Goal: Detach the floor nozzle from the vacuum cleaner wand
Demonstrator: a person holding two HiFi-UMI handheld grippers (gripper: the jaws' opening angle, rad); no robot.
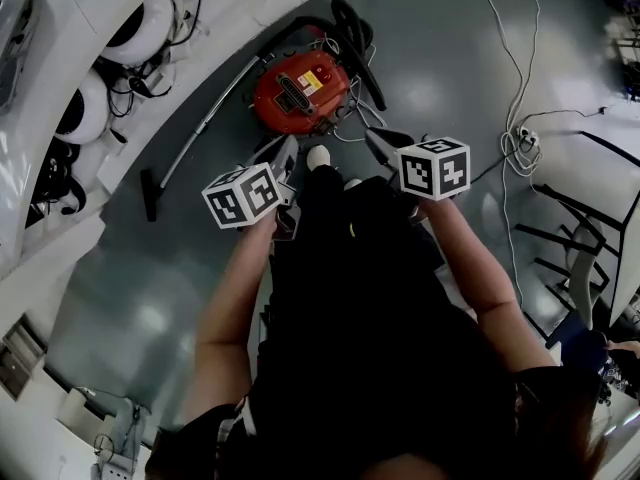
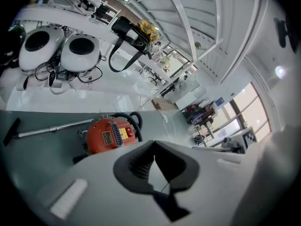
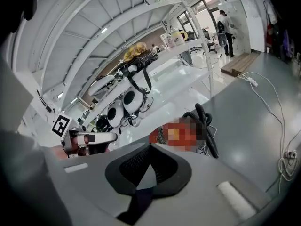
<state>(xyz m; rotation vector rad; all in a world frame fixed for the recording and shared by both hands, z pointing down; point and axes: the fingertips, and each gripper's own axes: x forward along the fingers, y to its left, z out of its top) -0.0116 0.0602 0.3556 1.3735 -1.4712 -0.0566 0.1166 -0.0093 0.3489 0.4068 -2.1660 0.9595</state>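
Both claws are pressed shut with nothing between their pads: the left claw (image 2: pixel 153 146) and the right claw (image 3: pixel 149 149) each show dark jaw tips meeting in a point, and in the head view the left claw (image 1: pixel 288 152) and right claw (image 1: pixel 376 140) hang side by side in the air, touching nothing. Below them spreads the grey floor (image 1: pixel 450 58), on which one vacuum cleaner (image 1: pixel 300 90) lies just ahead of the claw tips; its body is a round red canister with a dark grille and a yellow label on top. One black hose (image 1: pixel 355 30) loops beside the canister. One slim silver wand (image 1: pixel 205 120) runs from the canister out to the left across the floor. One floor nozzle (image 1: pixel 148 194), small, flat and black, sits joined to the wand's far end, well apart from both claws. The left gripper view shows the same wand (image 2: pixel 51 128) ending in that nozzle (image 2: pixel 11 131).
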